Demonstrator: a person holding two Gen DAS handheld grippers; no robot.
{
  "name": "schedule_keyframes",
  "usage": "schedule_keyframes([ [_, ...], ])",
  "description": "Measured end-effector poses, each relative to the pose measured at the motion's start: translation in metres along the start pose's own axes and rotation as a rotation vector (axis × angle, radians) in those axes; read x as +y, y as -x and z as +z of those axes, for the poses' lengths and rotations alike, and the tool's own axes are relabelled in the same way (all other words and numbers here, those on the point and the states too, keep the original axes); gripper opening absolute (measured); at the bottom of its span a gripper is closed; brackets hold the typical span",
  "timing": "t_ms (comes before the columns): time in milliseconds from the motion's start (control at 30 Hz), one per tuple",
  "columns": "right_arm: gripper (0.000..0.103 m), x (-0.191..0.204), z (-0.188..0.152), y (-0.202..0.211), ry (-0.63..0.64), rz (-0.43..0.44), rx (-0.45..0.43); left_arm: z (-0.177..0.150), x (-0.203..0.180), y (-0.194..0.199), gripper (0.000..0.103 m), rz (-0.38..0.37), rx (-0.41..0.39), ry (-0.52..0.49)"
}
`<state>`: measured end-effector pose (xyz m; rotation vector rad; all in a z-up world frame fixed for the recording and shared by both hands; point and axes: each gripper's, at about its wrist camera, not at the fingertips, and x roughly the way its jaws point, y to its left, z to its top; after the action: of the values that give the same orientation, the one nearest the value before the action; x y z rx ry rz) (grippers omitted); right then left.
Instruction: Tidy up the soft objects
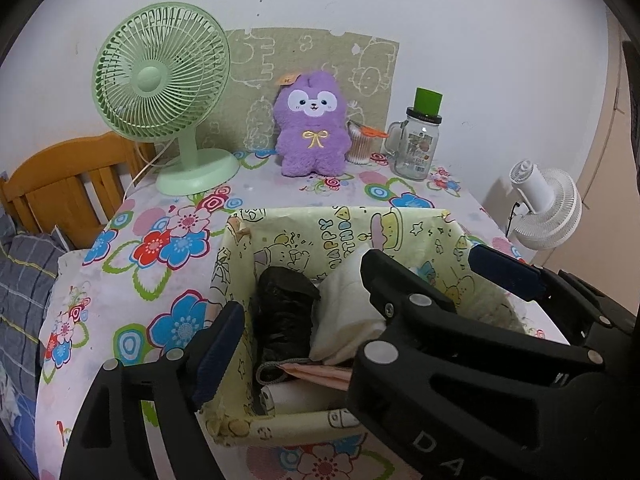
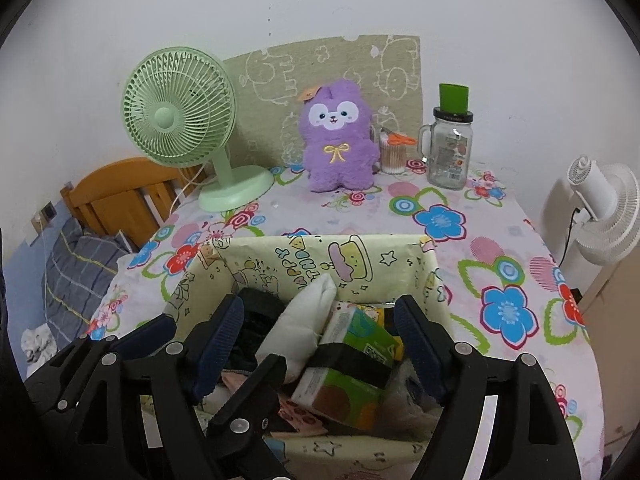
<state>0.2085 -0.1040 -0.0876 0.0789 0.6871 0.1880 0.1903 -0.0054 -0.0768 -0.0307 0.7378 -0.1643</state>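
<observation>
Left wrist view shows both tools crowded over the paper-lined box [image 1: 280, 224] at the near edge of the table [image 1: 132, 280], and that crowding is the main risk, in my judgement: the left gripper [image 1: 294, 312] stands wide with one finger outside the box's left wall, so a downward push could crush or drag that light wall, and the two tools could knock together. The right gripper [image 2: 320, 348] also hangs wide and empty, its fingers straddling the green tissue pack [image 2: 352, 360]; closing there might catch the pack's black band, or the neighbouring cloth, instead of a single item. Any tug could slide the whole box on the flowered cover. Inside, the soft things are packed tight: a black roll [image 1: 280, 312] standing on end, a folded white cloth [image 1: 348, 312] leaning on it, something pink [image 1: 320, 376] lying flat below. The purple plush [image 1: 310, 124] sits upright at the far side, well apart from the box, between the green fan [image 1: 160, 88] and the glass jar [image 1: 416, 144].
</observation>
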Motion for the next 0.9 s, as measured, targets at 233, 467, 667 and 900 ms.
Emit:
schedule_keyframes([
  [233, 0.081, -0.002, -0.003, 0.018, 0.002, -0.007, -0.029, -0.004, -0.007, 0.013, 0.087, 0.005, -0.031, -0.014],
  [467, 0.081, -0.005, -0.011, 0.033, -0.004, -0.018, -0.043, -0.01, -0.014, 0.024, 0.088, 0.004, -0.042, -0.021],
  [667, 0.081, -0.006, -0.016, 0.046, -0.005, -0.031, -0.056, -0.016, -0.019, 0.035, 0.09, 0.006, -0.057, -0.02],
  [900, 0.081, -0.006, -0.023, 0.062, -0.006, -0.037, -0.073, -0.024, -0.024, 0.049, 0.091, 0.006, -0.079, -0.029],
])
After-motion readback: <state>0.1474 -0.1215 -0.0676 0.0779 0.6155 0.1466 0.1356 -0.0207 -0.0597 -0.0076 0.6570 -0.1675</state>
